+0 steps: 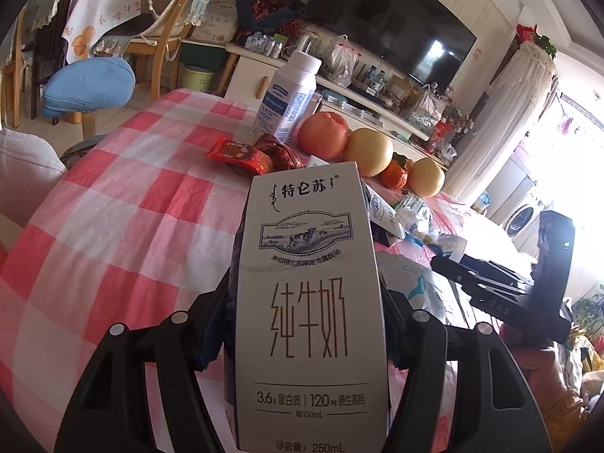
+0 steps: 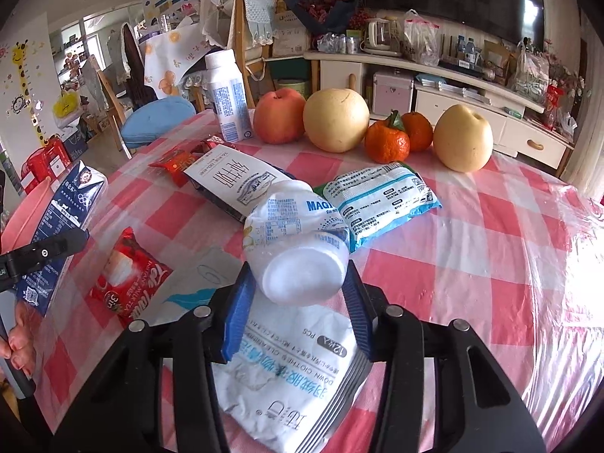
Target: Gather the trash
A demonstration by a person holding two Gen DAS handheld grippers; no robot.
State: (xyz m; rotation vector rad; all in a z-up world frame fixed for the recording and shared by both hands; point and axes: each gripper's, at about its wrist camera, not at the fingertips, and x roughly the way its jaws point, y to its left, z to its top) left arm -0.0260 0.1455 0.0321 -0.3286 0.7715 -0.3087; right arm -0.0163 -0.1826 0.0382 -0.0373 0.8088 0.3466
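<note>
Milk carton (image 1: 309,302) clamped in left tool (image 1: 307,324), crushed white bottle (image 2: 298,249) pinched in right tool (image 2: 298,302), checked tablecloth (image 1: 124,219) below

Pink-white checked tablecloth (image 2: 472,234) under clear plastic. Fruit row at far edge: apple (image 2: 278,115) touching a pear (image 2: 336,120), two tangerines (image 2: 387,142) side by side, second pear (image 2: 462,137) just beside them. Behind: dark TV (image 1: 389,19) over a cluttered white cabinet (image 2: 445,94), wooden chair (image 1: 166,30), blue cushion (image 1: 88,85). Washing machine (image 1: 523,217) near the bright window.
</note>
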